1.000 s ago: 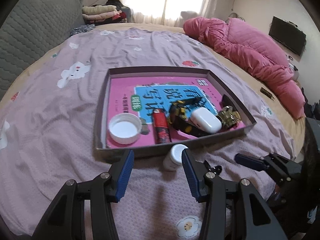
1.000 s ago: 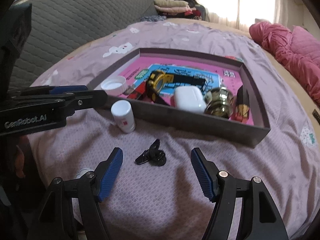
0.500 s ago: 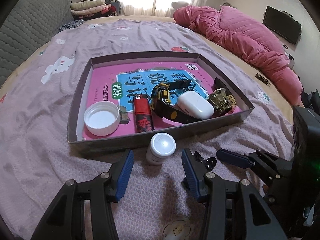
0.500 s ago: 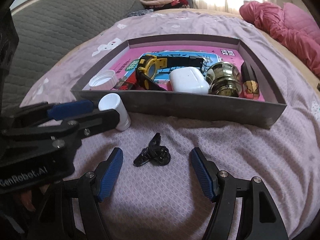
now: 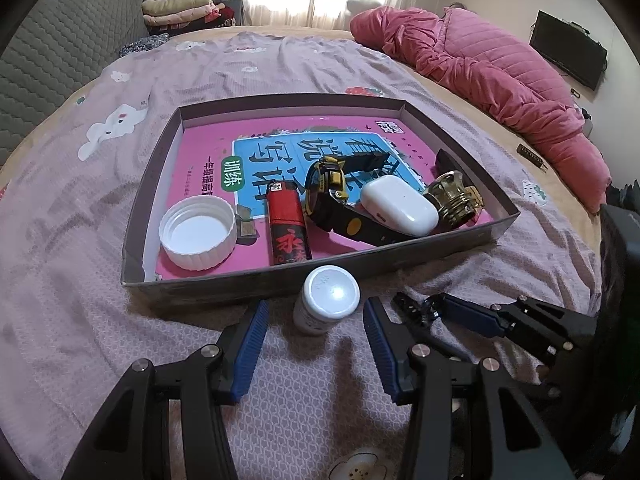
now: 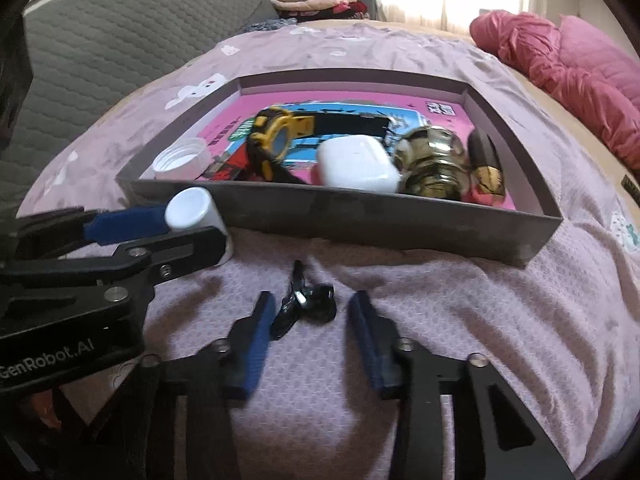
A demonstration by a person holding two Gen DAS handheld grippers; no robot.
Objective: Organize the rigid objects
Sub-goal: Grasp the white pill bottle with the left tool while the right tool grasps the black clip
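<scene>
A small white bottle (image 5: pixel 326 300) stands on the lilac bedspread just in front of the grey tray (image 5: pixel 240 280). My left gripper (image 5: pixel 315 320) is open around it, with a gap at each pad. A black clip (image 6: pixel 304 304) lies on the bedspread between the fingers of my right gripper (image 6: pixel 312 304). Its jaws are closing: the left pad is almost at the clip and the right pad is still apart from it. The tray holds a white cap (image 5: pixel 197 232), a red lighter (image 5: pixel 288 232), a black and yellow watch (image 5: pixel 332 196), a white earbud case (image 5: pixel 398 206) and a brass knob (image 5: pixel 454 198).
The tray's front wall (image 6: pixel 360 216) rises just behind both the bottle (image 6: pixel 196 212) and the clip. A pink quilt (image 5: pixel 500 80) lies at the back right, a grey padded headboard (image 5: pixel 48 60) at the left, and folded clothes (image 5: pixel 180 6) at the far end of the bed.
The right gripper's jaws have narrowed sharply around the black clip. Both grippers have sunk a little toward the bedspread, and the left one now flanks the bottle more closely.
</scene>
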